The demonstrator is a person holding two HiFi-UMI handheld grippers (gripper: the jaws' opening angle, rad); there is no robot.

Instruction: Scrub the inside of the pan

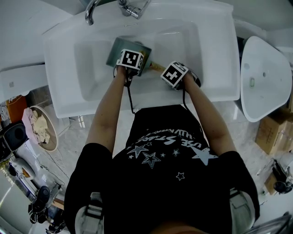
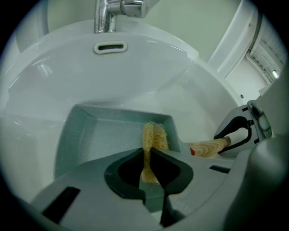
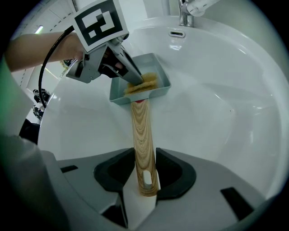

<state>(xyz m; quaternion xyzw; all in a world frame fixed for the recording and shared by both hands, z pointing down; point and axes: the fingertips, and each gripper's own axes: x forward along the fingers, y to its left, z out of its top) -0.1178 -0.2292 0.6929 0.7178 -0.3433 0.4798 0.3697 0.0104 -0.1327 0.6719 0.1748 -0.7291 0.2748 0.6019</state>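
Observation:
A rectangular grey-green pan (image 1: 114, 51) lies in the white sink (image 1: 192, 41); its wooden handle (image 3: 142, 131) points toward me. My left gripper (image 2: 149, 152) is shut on a thin yellow loofah sponge (image 2: 155, 134), which reaches down into the pan (image 2: 104, 131). In the right gripper view the left gripper (image 3: 135, 76) presses the sponge (image 3: 143, 84) on the pan's inside near the handle end. My right gripper (image 3: 145, 155) is shut on the end of the handle, and it shows in the left gripper view (image 2: 239, 131) clamping that handle (image 2: 208, 148).
A chrome faucet (image 1: 91, 11) stands at the sink's back, with an overflow slot (image 2: 109, 47) under it. A white toilet lid (image 1: 265, 77) is to the right, cardboard boxes (image 1: 274, 132) lie below it, and a basket of cloths (image 1: 43, 128) sits at the left.

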